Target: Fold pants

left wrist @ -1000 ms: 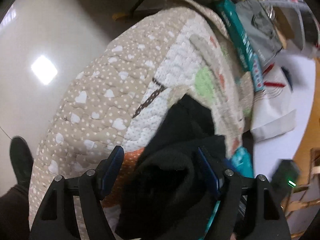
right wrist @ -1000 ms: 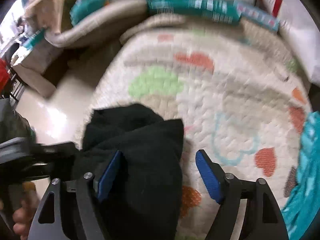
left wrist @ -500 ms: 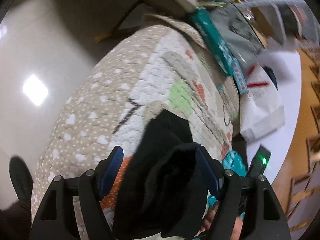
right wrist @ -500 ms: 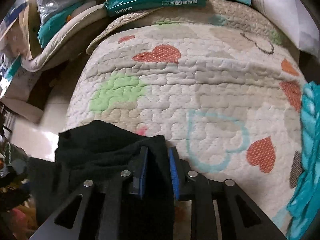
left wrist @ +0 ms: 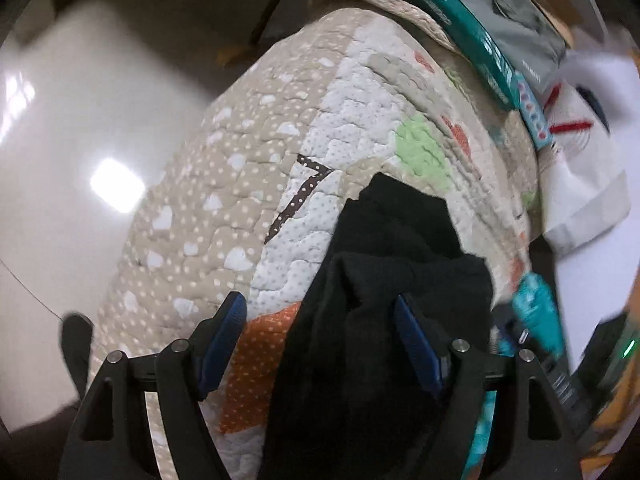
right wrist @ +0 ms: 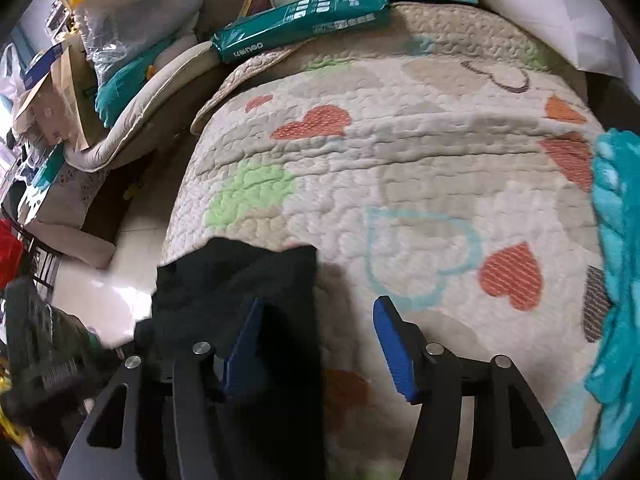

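Both hand-held grippers gape: right [right wrist: 320,344] just released black pants [right wrist: 240,280] (was clenched), left [left wrist: 320,344] unchanged.

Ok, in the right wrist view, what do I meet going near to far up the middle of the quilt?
Black pants at the near edge → green heart patch → red heart patch → teal package at the far edge of the quilt.

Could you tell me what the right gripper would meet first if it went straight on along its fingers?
Probably the black pants: the right gripper, its jaws just opened, has their folded edge between the pads, untouched. Past them lies only the heart-patterned quilt. Depth is hard to judge.
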Available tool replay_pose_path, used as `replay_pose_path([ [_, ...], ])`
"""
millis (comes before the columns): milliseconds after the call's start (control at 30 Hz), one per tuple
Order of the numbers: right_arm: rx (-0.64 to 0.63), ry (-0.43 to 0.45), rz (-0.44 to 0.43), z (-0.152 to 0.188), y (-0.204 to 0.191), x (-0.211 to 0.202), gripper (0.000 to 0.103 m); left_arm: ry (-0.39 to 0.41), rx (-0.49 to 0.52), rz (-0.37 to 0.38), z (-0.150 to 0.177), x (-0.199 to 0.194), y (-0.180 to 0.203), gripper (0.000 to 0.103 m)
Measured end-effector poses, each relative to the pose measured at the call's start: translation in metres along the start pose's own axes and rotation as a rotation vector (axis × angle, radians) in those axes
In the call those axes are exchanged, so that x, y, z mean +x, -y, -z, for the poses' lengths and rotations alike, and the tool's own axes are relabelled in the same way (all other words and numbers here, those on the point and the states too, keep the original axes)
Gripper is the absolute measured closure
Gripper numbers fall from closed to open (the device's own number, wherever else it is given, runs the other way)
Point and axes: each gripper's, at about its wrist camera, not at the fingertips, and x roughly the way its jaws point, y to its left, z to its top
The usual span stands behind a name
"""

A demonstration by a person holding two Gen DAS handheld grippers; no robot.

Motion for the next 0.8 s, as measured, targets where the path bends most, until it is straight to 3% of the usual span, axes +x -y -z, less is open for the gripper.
replay_pose_path([
  [67,0.01,0.011,0.0,0.008,0.011,-0.01,0.037,0.034,-0.006,0.017,-0.003,-0.011,-0.004,0.027],
  [200,0.057,0.034,-0.016,0.03,0.04,-0.028,0.031,0.13,0.005,-0.031,0.001,-0.037,-0.014,0.027],
  [300,0.077,0.045,-0.066,0.049,0.058,-0.032,0.027,0.155,0.009,-0.03,0.011,-0.045,-0.022,0.027],
  [400,0.08,0.052,-0.072,0.064,0.067,-0.03,0.026,0.146,-0.012,0.042,0.022,-0.043,-0.026,0.027],
  [567,0.1,0.035,-0.147,0.07,0.068,-0.025,0.019,0.121,-0.074,0.268,0.043,-0.039,-0.024,0.027],
  [633,0.098,0.026,-0.174,0.071,0.063,-0.025,0.018,0.115,-0.042,0.298,0.046,-0.036,-0.014,0.025],
  [800,0.114,-0.021,-0.242,0.064,0.049,-0.015,0.018,0.143,0.082,0.123,0.047,-0.027,0.008,0.024],
])
